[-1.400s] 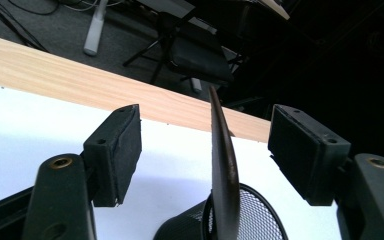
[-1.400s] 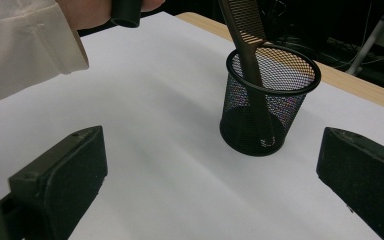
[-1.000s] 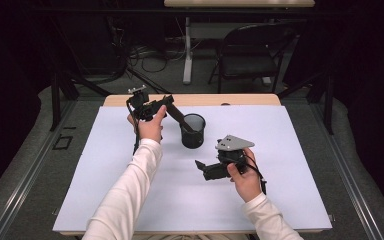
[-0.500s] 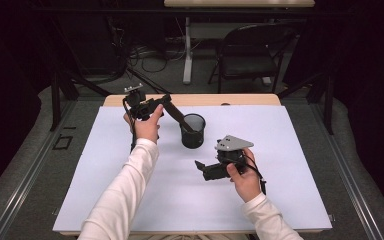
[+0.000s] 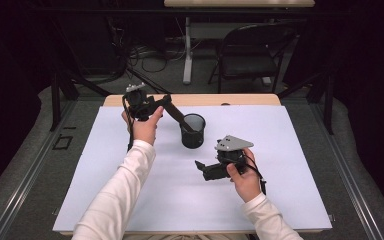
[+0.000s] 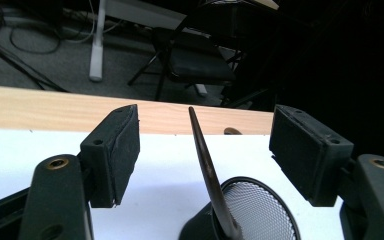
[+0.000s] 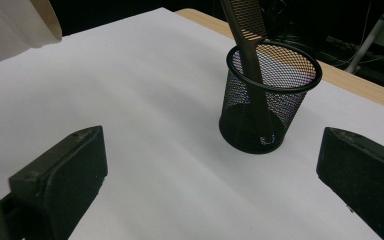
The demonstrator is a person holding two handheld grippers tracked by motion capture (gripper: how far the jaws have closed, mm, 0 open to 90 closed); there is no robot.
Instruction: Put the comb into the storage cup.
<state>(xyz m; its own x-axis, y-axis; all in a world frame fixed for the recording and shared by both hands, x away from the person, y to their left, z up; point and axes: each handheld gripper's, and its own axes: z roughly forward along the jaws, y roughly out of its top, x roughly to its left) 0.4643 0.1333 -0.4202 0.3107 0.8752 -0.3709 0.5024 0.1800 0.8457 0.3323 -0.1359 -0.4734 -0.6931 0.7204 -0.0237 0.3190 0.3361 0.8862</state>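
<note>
A black mesh cup (image 5: 193,132) stands upright on the white sheet at the table's middle back. A dark comb (image 5: 181,116) rests in it, its top leaning left toward my left gripper (image 5: 167,103). In the left gripper view the comb (image 6: 206,165) rises edge-on between the open jaws of the left gripper (image 6: 206,131), touching neither pad, with the cup (image 6: 252,210) just below. My right gripper (image 5: 200,168) is held low, in front of and right of the cup, and points left. Seen from the right gripper (image 7: 214,150), whose jaws stand wide open and bare, the cup (image 7: 270,107) and comb (image 7: 246,30) are ahead.
The white sheet (image 5: 290,165) covers most of a wooden table, whose bare far edge (image 5: 240,99) shows behind the cup. A black chair (image 5: 252,55), table legs and cables stand on the floor beyond. A white sleeve (image 7: 15,25) reaches across the left.
The left hand and its gripper have shifted only slightly near the comb's top. The right gripper and the cup have stayed where they were.
</note>
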